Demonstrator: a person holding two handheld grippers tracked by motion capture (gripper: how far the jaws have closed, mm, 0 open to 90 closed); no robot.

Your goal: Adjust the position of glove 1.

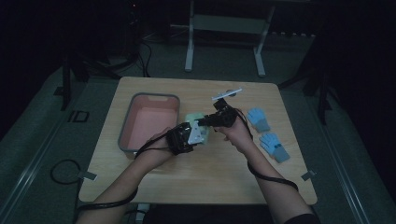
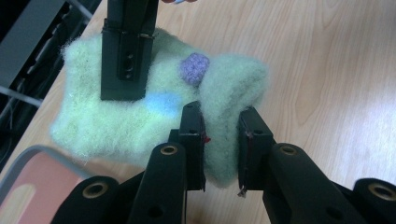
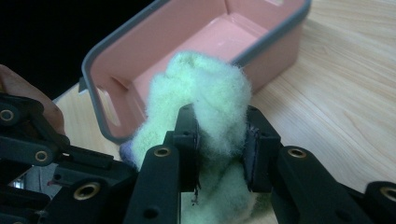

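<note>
Presently held off the table near its middle, just right of the pink bin: one fuzzy pale-green sock, soft and woolly, fibres standing out along every edge. Marked with a knitted purple dot and a light-blue patch on the upper face. Folded or bunched at both gripped ends. Left hand-held gripper clenched on one bunched end, pads pressed into the pile. Right hand-held gripper clenched on the other end, fabric bulging between and above the jaws. Bin grey-rimmed, pink inside, standing toward the left edge behind the sock. Pair of blue gloves lying apart, close to the right edge.
</note>
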